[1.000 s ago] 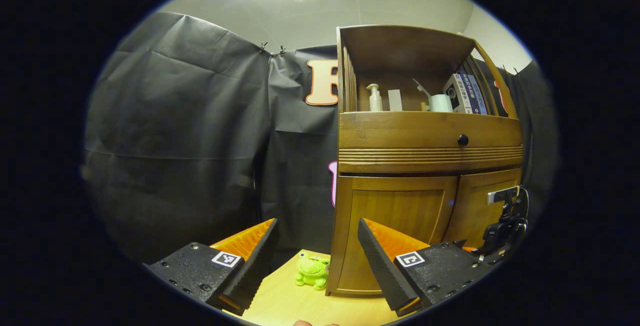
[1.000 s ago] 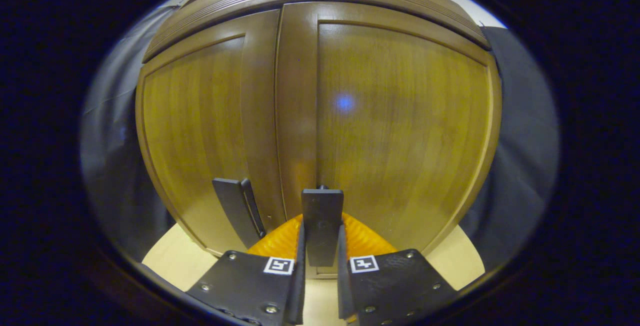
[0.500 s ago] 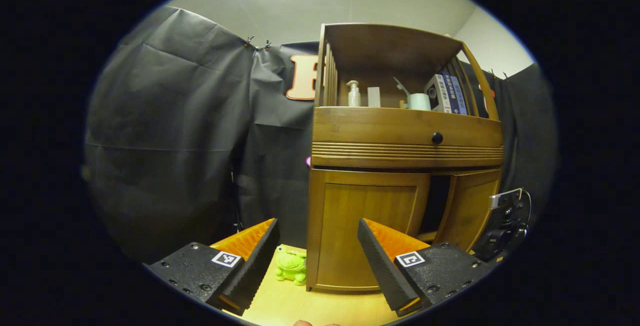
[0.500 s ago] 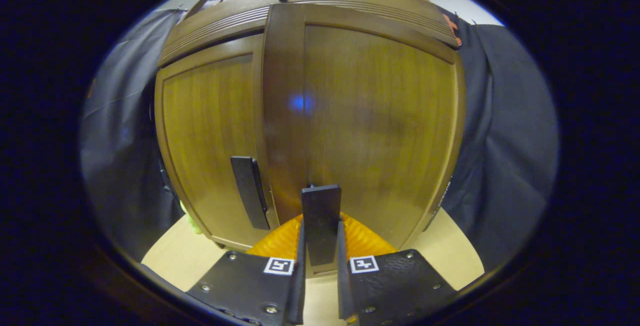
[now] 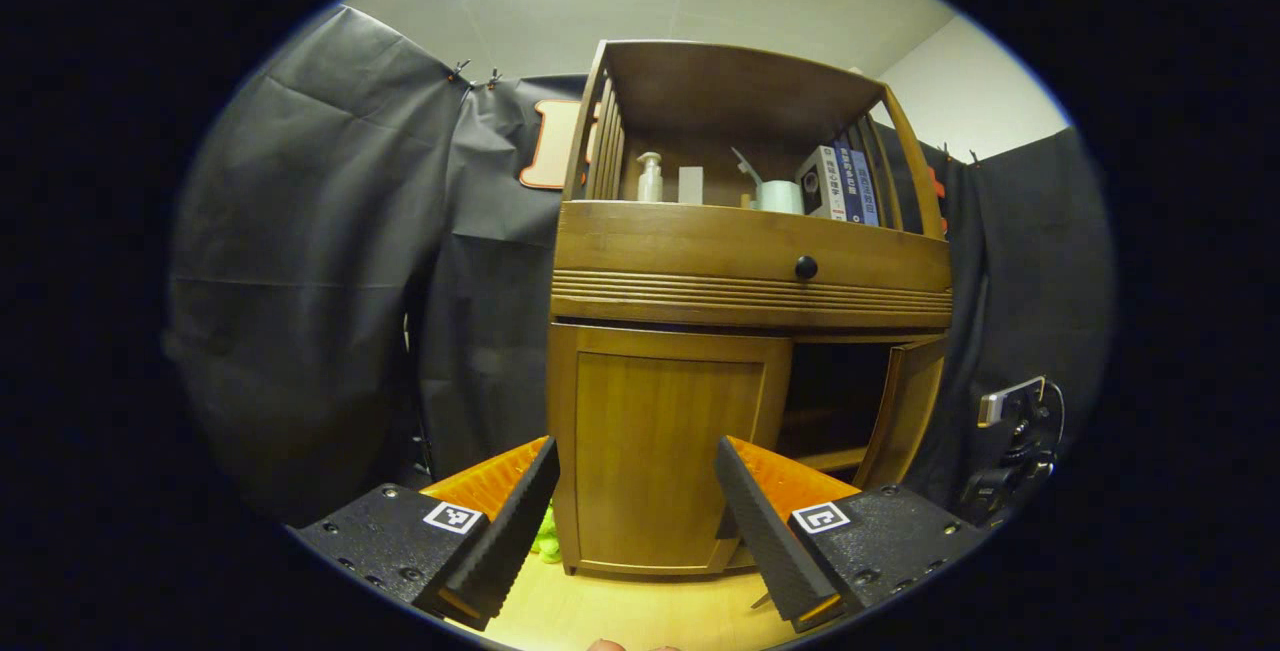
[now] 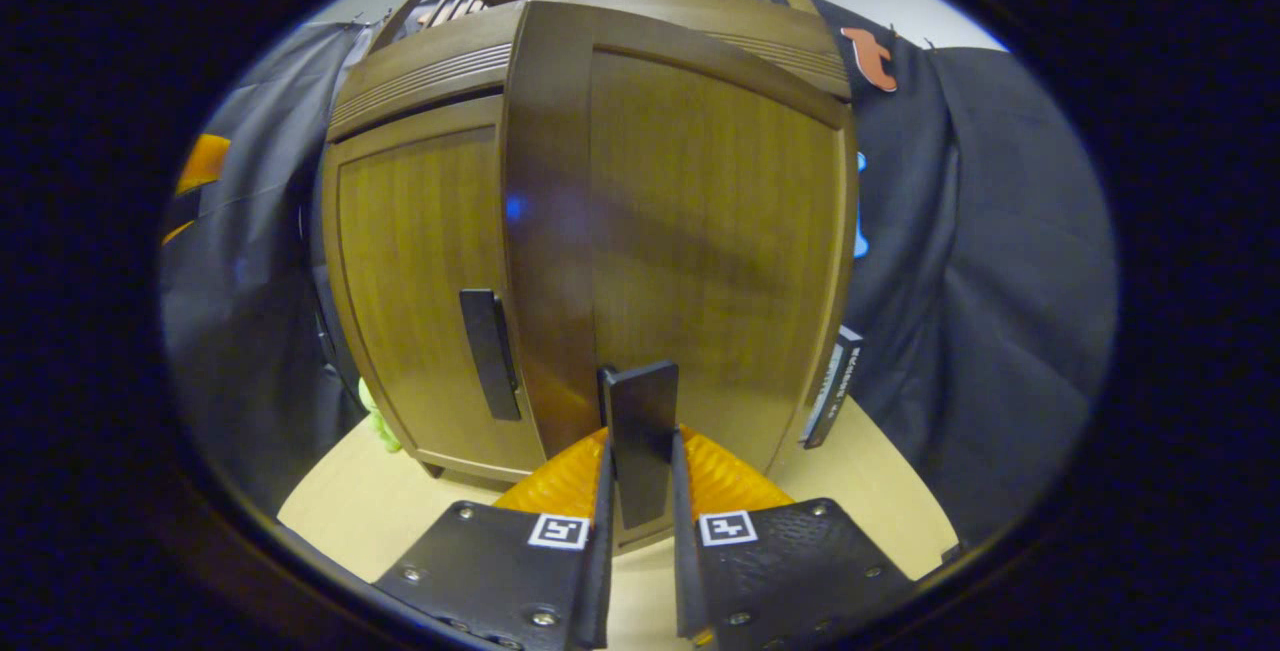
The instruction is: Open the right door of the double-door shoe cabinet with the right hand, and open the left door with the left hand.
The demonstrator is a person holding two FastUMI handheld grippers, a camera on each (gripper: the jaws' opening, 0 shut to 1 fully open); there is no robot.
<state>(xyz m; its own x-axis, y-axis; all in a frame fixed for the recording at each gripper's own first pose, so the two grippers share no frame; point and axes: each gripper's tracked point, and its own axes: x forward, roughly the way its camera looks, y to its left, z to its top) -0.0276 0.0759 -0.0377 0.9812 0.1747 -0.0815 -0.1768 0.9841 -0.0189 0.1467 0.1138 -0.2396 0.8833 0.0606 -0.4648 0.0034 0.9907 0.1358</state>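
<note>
The wooden shoe cabinet stands ahead in the left gripper view. Its left door is closed. The right door is swung outward, baring a dark interior. My left gripper is open, held short of the left door with nothing between its fingers. In the right gripper view, my right gripper is shut on the right door's dark upright handle, and the right door angles toward the camera. The left door's handle is free. The right gripper's body shows at the far right.
A green frog toy sits on the light wooden surface by the cabinet's left foot. A drawer with a black knob sits above the doors. The open shelf holds a pump bottle and books. A dark flat item leans at the cabinet's right side.
The right door has swung from shut to well open, pulled by my right gripper. My left gripper has shifted so that the cabinet's left door now sits straight ahead of it.
</note>
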